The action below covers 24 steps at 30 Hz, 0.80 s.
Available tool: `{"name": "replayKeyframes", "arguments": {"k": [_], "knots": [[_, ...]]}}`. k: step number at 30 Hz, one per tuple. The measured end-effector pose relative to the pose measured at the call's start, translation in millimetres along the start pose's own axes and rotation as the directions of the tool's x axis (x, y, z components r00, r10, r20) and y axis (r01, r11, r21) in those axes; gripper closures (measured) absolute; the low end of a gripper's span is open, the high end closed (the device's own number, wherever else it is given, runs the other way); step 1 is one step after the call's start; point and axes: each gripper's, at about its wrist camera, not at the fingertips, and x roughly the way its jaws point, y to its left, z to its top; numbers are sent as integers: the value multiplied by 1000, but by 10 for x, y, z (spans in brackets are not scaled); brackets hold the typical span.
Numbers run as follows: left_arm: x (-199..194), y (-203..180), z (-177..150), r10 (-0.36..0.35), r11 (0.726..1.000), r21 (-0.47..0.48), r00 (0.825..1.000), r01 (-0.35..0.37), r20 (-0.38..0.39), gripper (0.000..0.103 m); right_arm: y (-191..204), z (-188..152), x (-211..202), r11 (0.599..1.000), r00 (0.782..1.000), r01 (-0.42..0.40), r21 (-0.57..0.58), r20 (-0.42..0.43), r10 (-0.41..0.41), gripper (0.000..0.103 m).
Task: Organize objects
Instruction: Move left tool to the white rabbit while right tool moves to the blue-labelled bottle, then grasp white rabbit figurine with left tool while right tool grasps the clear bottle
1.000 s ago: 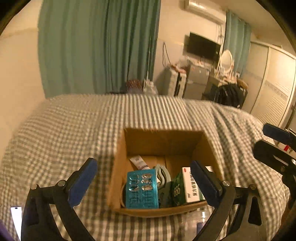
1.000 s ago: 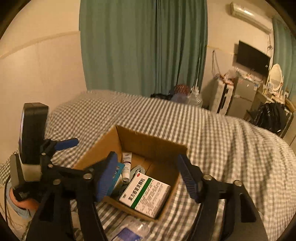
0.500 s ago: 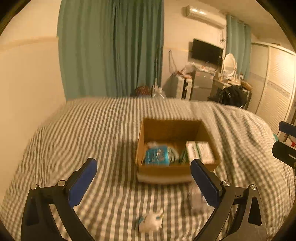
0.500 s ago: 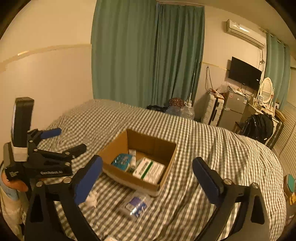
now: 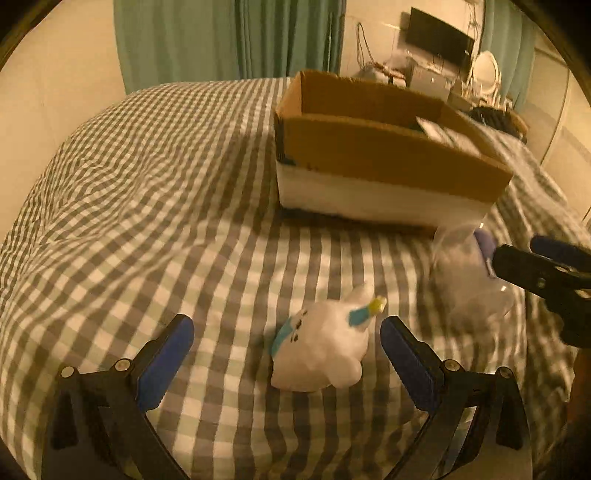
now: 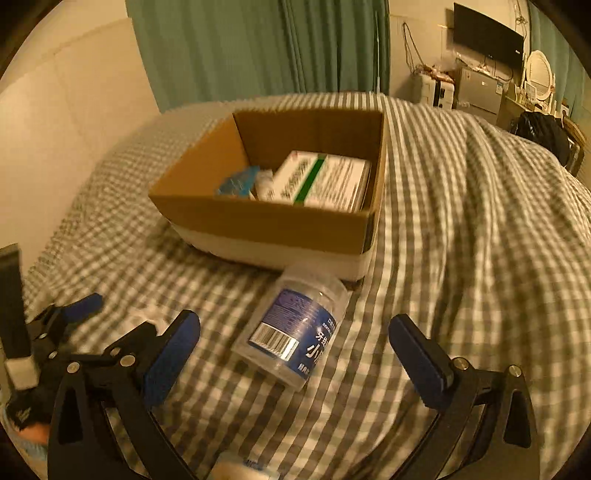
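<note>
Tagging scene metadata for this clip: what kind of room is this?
Most likely a bedroom in a home. The work surface is a bed with a gingham cover, teal curtains hang behind it, and a wall-mounted TV and oval vanity mirror sit in the far corner.

One cardboard box [image 6: 280, 221] stands beyond the jaws. Inside it I count one white medicine carton with a green stripe [image 6: 319, 179] and one blue blister pack [image 6: 238, 183]; other contents are too blurred to count. One clear plastic jar with a blue label [image 6: 293, 332] lies between the right jaws. One white plush toy [image 5: 321, 349] lies between the left jaws.
</note>
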Motion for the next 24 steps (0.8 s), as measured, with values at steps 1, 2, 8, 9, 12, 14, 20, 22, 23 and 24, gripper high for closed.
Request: {"name": "replayKeyframes", "arguments": {"k": [1,2,8,9,12,14,20,22,23,24], "knots": [[24,-20,-13,0,1000,8,1000,0,-8,0,24,-4,38,1000,1000,7,-14,-5,-7,1],[57,-46,-26,-1,1000,19,1000,1,-16,0,39,-14,99,1000,1000,12,-25,-11,-12,2],[322,-140,-41,-21,998,54,996,25,-83,5,83,-97,394,999,997,11,-48,-78,-15,13],[345,-142,-46,-19,998,52,996,23,-87,7,84,-111,436,999,996,9,-46,-92,-13,17],[342,-149,-67,-26,998,52,996,30,-87,21,100,-152,513,999,994,-7,-44,-110,2,18],[326,-150,-71,-28,998,52,996,32,-86,36,105,-174,552,999,992,-10,-48,-124,4,18],[244,-134,-93,-42,998,39,997,44,-62,54,48,-265,567,999,990,-17,-47,-139,10,35],[168,-140,-110,-40,998,36,998,42,-44,54,48,-281,469,998,994,-6,-61,-108,0,37],[134,-136,-110,-37,999,37,999,38,-34,54,49,-289,411,998,996,0,-67,-93,-6,37],[79,-148,-113,-33,999,40,999,34,-18,54,49,-299,346,997,997,8,-75,-76,-13,38]]}}
